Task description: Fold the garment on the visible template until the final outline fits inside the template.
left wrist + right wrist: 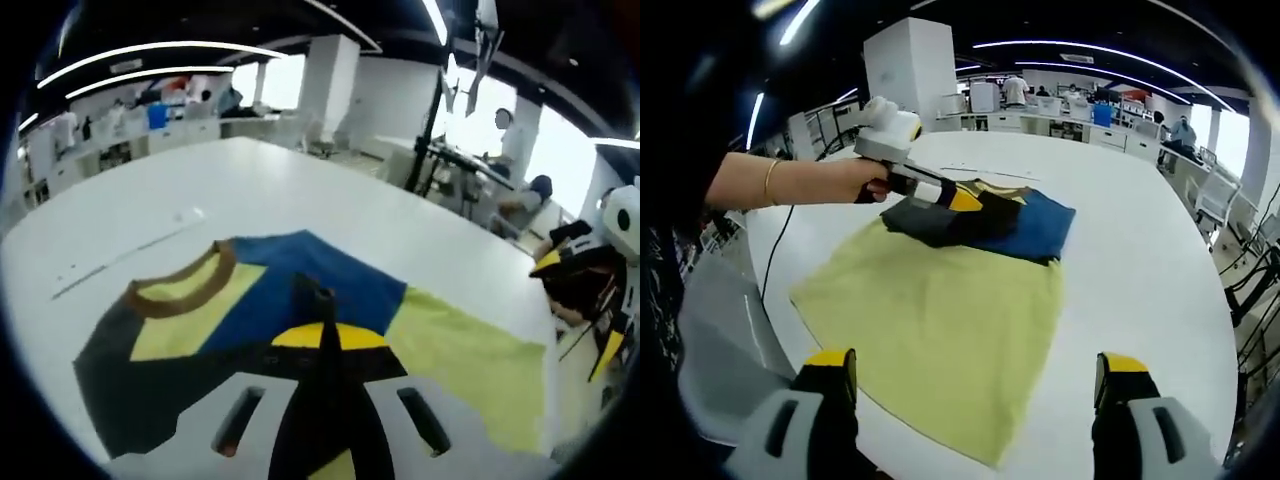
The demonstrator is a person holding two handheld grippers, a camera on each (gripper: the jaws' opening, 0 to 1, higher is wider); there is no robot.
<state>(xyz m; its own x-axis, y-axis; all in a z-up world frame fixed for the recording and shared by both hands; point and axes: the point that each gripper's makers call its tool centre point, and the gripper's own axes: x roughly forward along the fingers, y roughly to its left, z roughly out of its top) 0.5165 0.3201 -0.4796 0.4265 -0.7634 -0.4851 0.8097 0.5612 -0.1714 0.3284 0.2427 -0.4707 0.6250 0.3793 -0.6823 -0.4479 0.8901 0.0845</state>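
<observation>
Yellow-tipped jaws of the right gripper (975, 385) are standing wide apart, holding nothing, just off the shirt's (940, 300) yellow hem on the white table (1140, 230). Further up, the left gripper (958, 198) is pinching the dark sleeve, jaws closed on cloth. I'd say a sleeve fold is going on; next, the hem needs lifting toward the collar (180, 285).

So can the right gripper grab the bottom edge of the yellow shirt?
Probably yes. The right gripper has its jaws wide apart, and the yellow shirt has its hem lying flat on the white table just ahead of them, with nothing between.
</observation>
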